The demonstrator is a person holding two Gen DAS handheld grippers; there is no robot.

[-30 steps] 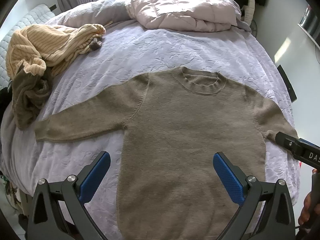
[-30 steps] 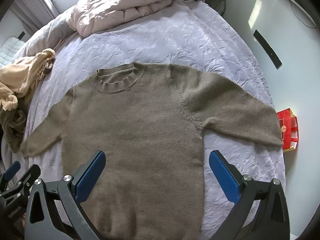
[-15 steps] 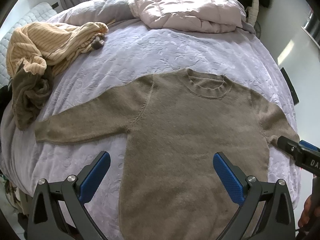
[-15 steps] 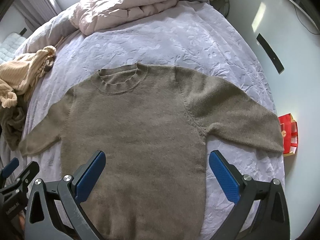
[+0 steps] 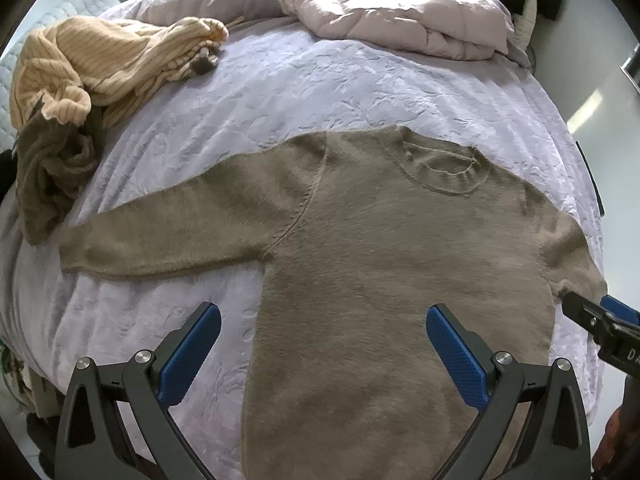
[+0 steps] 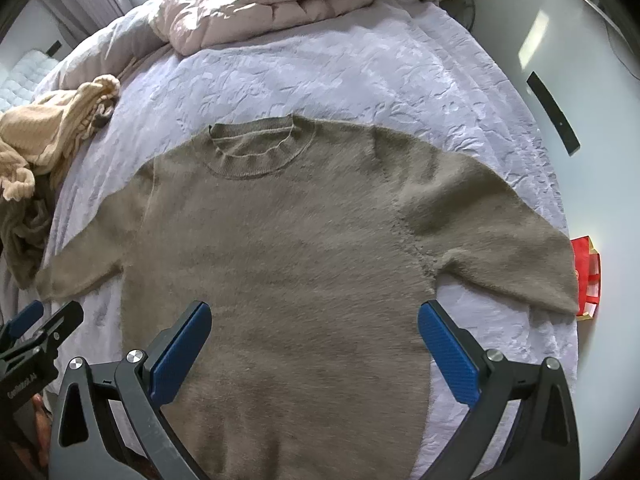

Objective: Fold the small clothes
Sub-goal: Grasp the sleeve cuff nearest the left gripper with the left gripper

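A taupe knit sweater (image 5: 380,264) lies flat, face up, on the lavender bedspread (image 5: 320,88), sleeves spread to both sides; it also shows in the right wrist view (image 6: 288,248). My left gripper (image 5: 323,346) is open and empty, hovering over the sweater's lower left body, near the left armpit. My right gripper (image 6: 314,344) is open and empty over the lower right body. The left sleeve (image 5: 168,232) reaches toward the bed's left edge. The right sleeve (image 6: 500,240) reaches the bed's right edge.
A pile of tan striped and olive clothes (image 5: 80,92) sits at the far left of the bed. A pink puffy duvet (image 5: 392,4) lies at the head. A red box (image 6: 586,276) is on the floor at the right. The other gripper's tip (image 5: 600,332) shows at right.
Both grippers have moved forward and closer to the sweater, the left one also shifting left, so the sweater looks larger. Both stay open. The sweater has not moved.
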